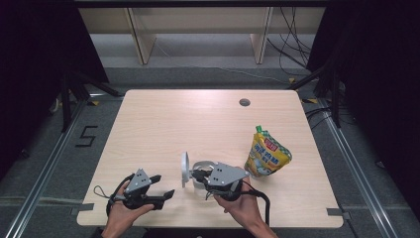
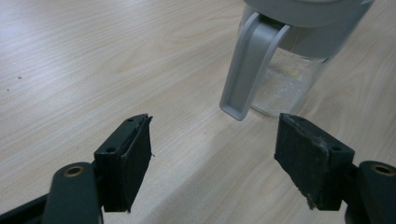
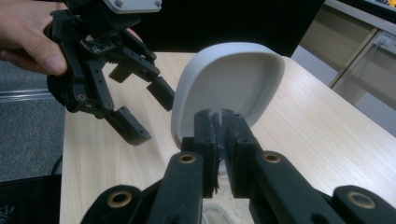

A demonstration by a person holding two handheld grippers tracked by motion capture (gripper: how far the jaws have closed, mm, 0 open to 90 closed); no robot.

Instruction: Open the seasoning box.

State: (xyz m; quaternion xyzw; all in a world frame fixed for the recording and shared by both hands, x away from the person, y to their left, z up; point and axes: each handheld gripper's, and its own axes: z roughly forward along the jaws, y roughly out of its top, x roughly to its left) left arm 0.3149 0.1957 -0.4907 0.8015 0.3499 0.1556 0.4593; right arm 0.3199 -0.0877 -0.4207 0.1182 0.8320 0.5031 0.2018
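A clear jug (image 1: 202, 174) with a grey handle (image 2: 245, 70) stands near the table's front edge; its body (image 2: 286, 83) holds a pale residue at the bottom. Its pale grey lid (image 1: 184, 168) is flipped up on edge at the jug's left. My right gripper (image 1: 198, 175) reaches over the jug's mouth, its jaws shut on the lower edge of the lid (image 3: 233, 79), as the right gripper (image 3: 217, 122) view shows. My left gripper (image 1: 166, 186) rests low on the table left of the jug, open (image 2: 212, 154), with the handle just beyond its tips and nothing between them.
A yellow and green spouted pouch (image 1: 267, 156) stands right of the jug, close to my right hand. The wooden table (image 1: 198, 119) has a cable hole (image 1: 244, 102) at the back. The left gripper (image 3: 152, 116) hangs open close to the lid's left side.
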